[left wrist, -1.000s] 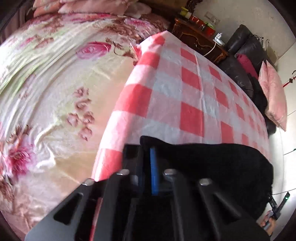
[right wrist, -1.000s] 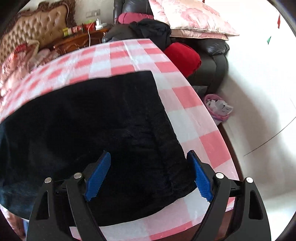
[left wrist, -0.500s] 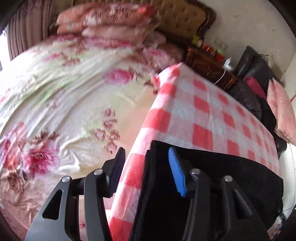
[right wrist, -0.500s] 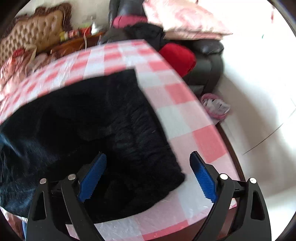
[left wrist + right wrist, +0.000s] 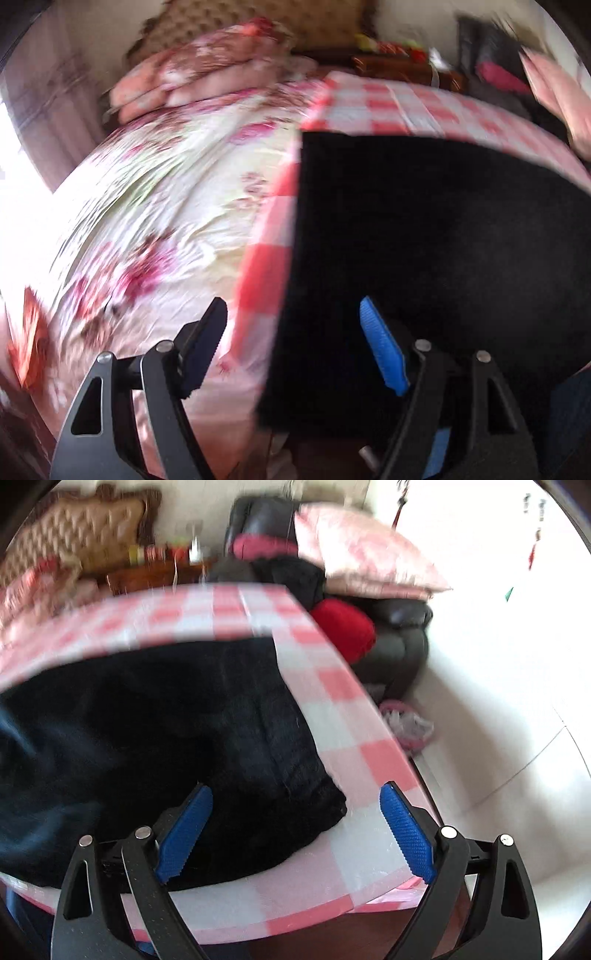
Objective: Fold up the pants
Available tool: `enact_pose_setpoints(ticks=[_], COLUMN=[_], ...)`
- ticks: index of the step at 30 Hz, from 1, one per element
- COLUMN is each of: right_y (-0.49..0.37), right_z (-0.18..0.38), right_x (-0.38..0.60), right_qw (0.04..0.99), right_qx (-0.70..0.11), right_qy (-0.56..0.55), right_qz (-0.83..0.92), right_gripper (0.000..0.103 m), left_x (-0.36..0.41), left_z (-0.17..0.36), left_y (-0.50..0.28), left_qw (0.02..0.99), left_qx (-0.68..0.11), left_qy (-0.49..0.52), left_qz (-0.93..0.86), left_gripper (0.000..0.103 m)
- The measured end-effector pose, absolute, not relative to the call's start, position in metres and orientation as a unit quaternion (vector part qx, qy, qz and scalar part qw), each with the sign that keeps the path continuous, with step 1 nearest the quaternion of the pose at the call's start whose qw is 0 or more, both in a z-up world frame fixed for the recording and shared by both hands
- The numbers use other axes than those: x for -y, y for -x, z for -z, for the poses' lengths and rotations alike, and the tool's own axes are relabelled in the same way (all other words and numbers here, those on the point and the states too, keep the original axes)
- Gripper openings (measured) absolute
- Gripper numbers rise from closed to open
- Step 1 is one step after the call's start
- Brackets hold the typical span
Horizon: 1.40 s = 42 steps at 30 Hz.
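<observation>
Since a second ago, the left tool (image 5: 291,343) has let go of the black pants (image 5: 424,258) and pulled back, so much more of the cloth shows now. Its jaws are opening, and the left edge of the pants lies between them, but the pads do not press on it. The right tool (image 5: 295,829) has moved only a little and is spread wide. The near right corner of the pants lies between its pads, and they do not pinch it either.

The pants rest flat on the surface (image 5: 369,753), which has a pink and white checked cloth. In the right view they reach close to the near edge. In the left view their left edge runs close along the side next to the bed (image 5: 155,206) with the flower sheet.

I think the pants are soft and floppy, and a bit thick and fuzzy, so not very slippery. They look light enough to lift with one tool at each corner. They will sag in the middle if held by only one end. A good place to grab is a corner or a folded edge, where the layers are thick and easy to pinch.

I count one pair of pants, two tools and one surface. The picture is blurry, so I cannot tell how many layers are folded already.
</observation>
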State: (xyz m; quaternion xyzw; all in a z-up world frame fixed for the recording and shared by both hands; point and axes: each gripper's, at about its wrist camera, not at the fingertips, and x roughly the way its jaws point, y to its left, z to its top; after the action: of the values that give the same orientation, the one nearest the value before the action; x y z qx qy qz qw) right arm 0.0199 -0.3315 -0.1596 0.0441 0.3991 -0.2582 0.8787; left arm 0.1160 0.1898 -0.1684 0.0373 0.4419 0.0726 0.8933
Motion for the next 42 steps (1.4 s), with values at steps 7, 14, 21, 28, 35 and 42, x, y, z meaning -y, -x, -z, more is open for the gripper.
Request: enact_pose_setpoints(ticks=[7,14,21,28,35,42], right_y=[-0.031,-0.045,-0.047,-0.046,-0.047,-0.048], right_z=[0.147,0.186,0.191,0.193,0.193,0.192], right_x=[0.239,0.198,0.205,0.208,0.209,0.21], right_qw=[0.919,0.899,0.897,0.897,0.896,0.896], right_qx=[-0.373,-0.427,-0.432,-0.432,-0.434,-0.433], right_qy=[0.002,0.032,-0.006,-0.014,-0.014,-0.017], right_qz=[0.131,0.098,0.091,0.091,0.095,0.094], right_gripper=[0.089,0.089,0.094,0.095,0.096,0.097], left_x=[-0.166,-0.169,-0.256,-0.295,-0.285,-0.28], left_z=[0.155,0.183,0.195,0.229,0.233,0.234], left_y=[-0.08,-0.07,-0.034,-0.023,-0.041,-0.047], left_qw=[0.912,0.896,0.854,0.764,0.765,0.772], left_qx=[-0.409,-0.442,-0.431,-0.359,-0.361,-0.382], left_qy=[0.037,0.014,0.284,0.535,0.532,0.507], left_qz=[0.0,-0.05,-0.067,0.024,0.043,0.036], left_gripper=[0.074,0.072,0.067,0.064,0.058,0.029])
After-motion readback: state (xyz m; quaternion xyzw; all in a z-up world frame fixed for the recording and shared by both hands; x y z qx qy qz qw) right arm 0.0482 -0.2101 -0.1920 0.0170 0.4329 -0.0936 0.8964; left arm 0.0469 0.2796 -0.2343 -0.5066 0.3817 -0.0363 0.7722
